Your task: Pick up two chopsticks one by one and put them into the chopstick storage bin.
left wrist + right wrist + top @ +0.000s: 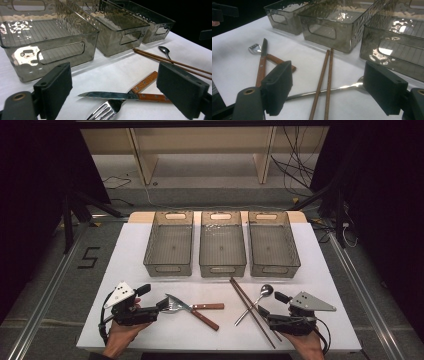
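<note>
High view: my left hand-held gripper (161,304), jaws wide and empty, sits just left of the wooden-handled steel fork (192,307), whose handle runs rightward.

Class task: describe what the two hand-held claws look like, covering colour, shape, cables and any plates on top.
Both the left claw and the right claw are black, each with two flat, blocky, dark-padded jaws. Each carries a grey three-cornered plate on top with small holes, and a black cable trails from each.

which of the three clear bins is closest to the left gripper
The leftmost clear smoky-grey plastic bin, just beyond the left gripper; the middle bin and right bin stand farther along the row.
</note>
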A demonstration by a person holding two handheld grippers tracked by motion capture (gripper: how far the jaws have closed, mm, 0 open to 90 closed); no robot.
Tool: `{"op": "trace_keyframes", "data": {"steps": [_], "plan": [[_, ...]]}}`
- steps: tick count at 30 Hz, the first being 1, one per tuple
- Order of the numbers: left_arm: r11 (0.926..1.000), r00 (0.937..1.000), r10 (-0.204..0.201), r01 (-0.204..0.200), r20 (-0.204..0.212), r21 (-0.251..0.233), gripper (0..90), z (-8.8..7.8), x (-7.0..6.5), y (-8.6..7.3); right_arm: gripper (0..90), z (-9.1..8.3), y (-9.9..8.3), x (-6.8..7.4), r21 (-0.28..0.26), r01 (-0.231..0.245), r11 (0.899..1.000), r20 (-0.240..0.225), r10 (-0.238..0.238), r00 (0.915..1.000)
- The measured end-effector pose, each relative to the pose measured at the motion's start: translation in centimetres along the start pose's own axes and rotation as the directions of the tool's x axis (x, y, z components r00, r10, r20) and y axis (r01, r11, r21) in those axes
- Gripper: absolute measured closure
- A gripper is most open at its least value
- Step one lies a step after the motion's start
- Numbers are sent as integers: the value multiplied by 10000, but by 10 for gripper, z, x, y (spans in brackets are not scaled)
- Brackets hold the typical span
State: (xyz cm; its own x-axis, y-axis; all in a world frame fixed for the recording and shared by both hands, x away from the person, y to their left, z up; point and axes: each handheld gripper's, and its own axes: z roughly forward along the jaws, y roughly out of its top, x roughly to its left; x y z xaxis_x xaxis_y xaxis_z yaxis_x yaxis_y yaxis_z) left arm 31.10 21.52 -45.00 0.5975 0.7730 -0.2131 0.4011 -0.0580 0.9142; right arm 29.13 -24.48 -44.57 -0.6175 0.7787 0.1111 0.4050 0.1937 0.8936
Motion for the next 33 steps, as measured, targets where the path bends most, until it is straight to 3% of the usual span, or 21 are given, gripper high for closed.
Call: {"op": "trace_keyframes", "data": {"steps": [10, 20, 25, 33], "plan": [[10000, 10000, 11, -11, -10, -4, 126, 0, 0, 0, 262, 2, 11, 3, 725, 233, 9971, -4, -234, 9997], [10000, 9999, 35, -35, -107, 17, 126, 0, 0, 0, 289, 6, 24, -1, 1785, 193, 9837, 311, -252, 9992], [10000, 9999, 51, -51, -120, -8, 126, 0, 0, 0, 330, 10, 32, -5, 2813, 175, 9594, 550, -343, 9979], [10000, 9999, 75, -75, -94, 33, 126, 1, 0, 0, 403, 22, 32, -7, 4082, -82, 9129, 384, -82, 9992]]}}
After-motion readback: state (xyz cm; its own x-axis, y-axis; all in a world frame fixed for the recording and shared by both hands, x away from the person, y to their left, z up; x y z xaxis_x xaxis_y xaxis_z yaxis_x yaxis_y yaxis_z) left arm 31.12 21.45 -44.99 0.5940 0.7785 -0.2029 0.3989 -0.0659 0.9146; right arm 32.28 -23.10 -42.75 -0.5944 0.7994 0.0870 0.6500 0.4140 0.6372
